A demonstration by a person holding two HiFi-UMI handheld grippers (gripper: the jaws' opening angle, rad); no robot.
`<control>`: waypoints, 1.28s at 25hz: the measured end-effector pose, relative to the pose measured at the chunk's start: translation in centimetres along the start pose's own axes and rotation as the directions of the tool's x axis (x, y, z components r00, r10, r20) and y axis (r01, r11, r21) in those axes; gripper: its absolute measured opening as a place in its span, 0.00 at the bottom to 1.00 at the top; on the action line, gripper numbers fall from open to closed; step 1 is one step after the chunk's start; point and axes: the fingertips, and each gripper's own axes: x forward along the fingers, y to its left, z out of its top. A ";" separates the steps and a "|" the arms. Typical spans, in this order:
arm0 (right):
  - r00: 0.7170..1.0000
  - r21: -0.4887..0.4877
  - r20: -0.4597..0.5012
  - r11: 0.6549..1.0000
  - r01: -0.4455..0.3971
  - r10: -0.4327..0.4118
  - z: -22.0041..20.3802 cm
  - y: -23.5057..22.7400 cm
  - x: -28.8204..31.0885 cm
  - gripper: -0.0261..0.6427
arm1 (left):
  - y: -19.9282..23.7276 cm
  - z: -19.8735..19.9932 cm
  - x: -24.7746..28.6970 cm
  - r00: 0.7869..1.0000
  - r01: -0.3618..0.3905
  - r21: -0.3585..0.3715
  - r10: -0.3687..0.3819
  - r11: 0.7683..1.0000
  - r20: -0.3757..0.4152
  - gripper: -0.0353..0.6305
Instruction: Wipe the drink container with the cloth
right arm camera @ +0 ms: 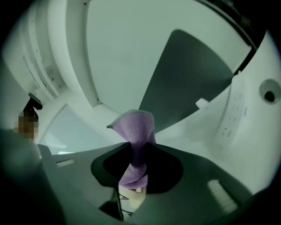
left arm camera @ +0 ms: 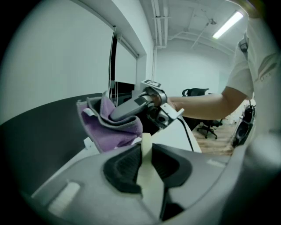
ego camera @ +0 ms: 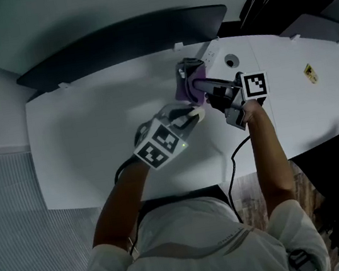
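My left gripper (ego camera: 193,116) is shut on a narrow cream part of the drink container (left arm camera: 146,154), which stands upright between the pads; the rest of it is hidden by the jaws. Just above and beyond it, over the middle of the white table, my right gripper (ego camera: 195,87) is shut on a purple cloth (ego camera: 183,88). In the right gripper view the cloth (right arm camera: 135,132) sticks up bunched from the jaws, and a cream piece of the container (right arm camera: 134,198) shows below it. In the left gripper view the cloth (left arm camera: 109,127) hangs draped round the right gripper's fingers (left arm camera: 127,110).
On the white table (ego camera: 92,131) a power strip (ego camera: 211,55) and a round grommet (ego camera: 231,60) lie near the back edge. A dark panel (ego camera: 129,39) stands behind. A small yellow tag (ego camera: 310,73) lies at the right. A black cable (ego camera: 230,161) runs off the front edge.
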 end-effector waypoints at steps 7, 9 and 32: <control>0.960 0.150 -0.245 0.984 -0.100 0.135 -2.1 -1.3 3.3 0.18 | 0.0 0.0 -0.1 1.000 -0.005 -0.002 0.005 1.000 0.000 0.16; 0.951 0.150 -0.285 0.986 -0.077 0.117 -2.5 -2.1 3.6 0.18 | 0.0 0.0 -0.1 1.000 -0.004 -0.003 0.004 1.000 -0.001 0.16; 0.803 -0.116 -0.443 0.914 0.389 -0.398 -9.7 -14.8 3.4 0.18 | 0.1 0.0 -0.3 1.000 -0.010 -0.017 0.010 1.000 0.009 0.16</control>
